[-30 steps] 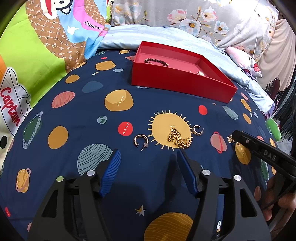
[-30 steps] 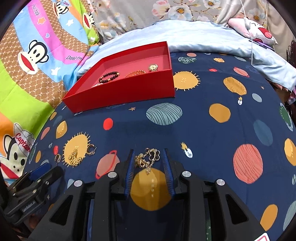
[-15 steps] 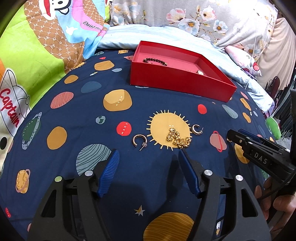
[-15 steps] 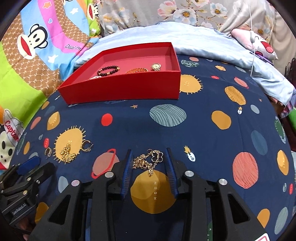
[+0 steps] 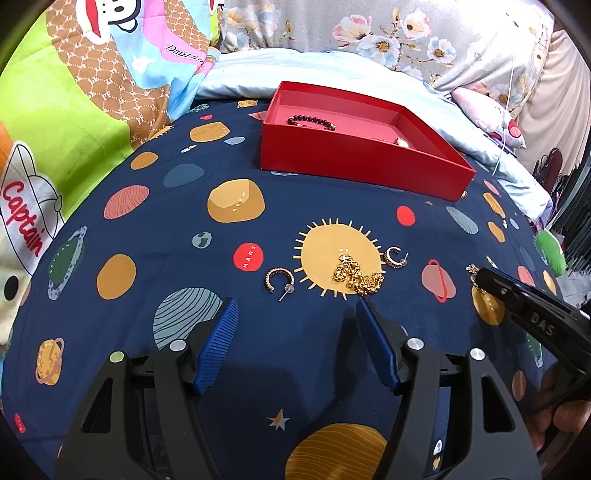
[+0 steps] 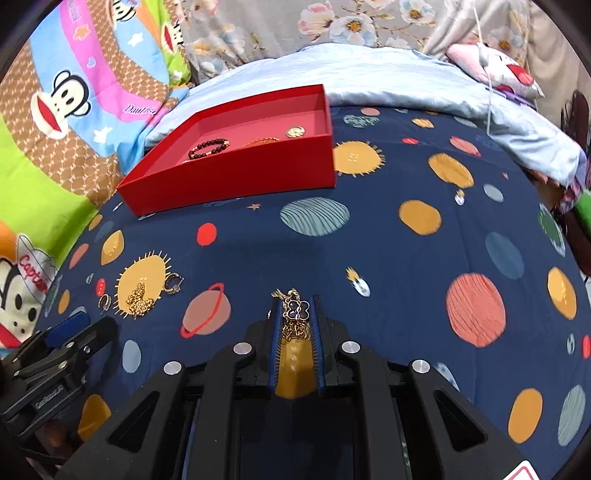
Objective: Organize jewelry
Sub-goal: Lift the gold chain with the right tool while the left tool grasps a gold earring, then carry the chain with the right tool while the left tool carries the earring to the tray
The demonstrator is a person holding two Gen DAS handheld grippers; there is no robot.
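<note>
I'm pinching the limp, slippery gold necklace (image 6: 294,314) by its bunched chain in my right hand-held gripper (image 6: 295,314), short of the red box (image 6: 236,177); my left hand-held gripper (image 5: 295,343) is hovering spread.

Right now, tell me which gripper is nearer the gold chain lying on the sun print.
Left. The left gripper is open just short of the gold chain, which lies slightly right of its line. The right gripper sits farther off to the chain's right, shut on a clover necklace.

I see a bed under a navy planet-print sheet (image 5: 155,206), a monkey cartoon blanket (image 6: 62,122) left, pale blue quilt (image 6: 388,74) and floral fabric (image 5: 369,33) behind.
</note>
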